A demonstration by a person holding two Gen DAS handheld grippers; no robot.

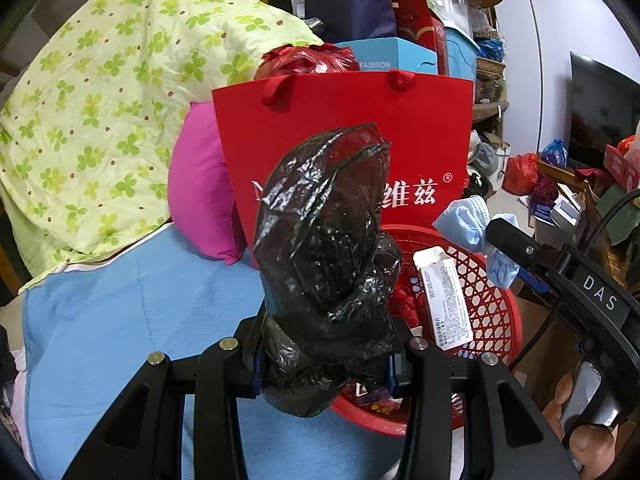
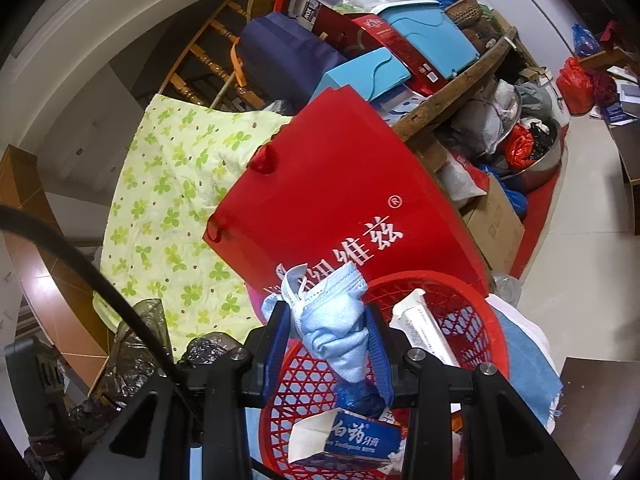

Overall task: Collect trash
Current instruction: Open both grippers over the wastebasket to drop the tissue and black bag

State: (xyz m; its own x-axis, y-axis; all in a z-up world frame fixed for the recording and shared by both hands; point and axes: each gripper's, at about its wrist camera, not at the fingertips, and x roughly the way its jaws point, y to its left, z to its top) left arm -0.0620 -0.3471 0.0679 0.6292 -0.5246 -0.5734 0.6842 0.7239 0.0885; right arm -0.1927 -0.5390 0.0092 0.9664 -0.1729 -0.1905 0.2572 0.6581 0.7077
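My left gripper (image 1: pixel 324 368) is clamped on the black plastic bag (image 1: pixel 324 240), my right gripper (image 2: pixel 332 344) pinching a crumpled blue mask (image 2: pixel 332 320), both probably above the red basket (image 2: pixel 472 320) for dropping.

Both views were evenly lit by soft indoor light, with few hard shadows cast. Small white glints were scattered across the crumpled black plastic bag (image 1: pixel 328 264). Strong fisheye bending was seen toward the edges, where straight lines were curved and the corners were cut off in black. Near things were rendered sharp; the far clutter was slightly softened.
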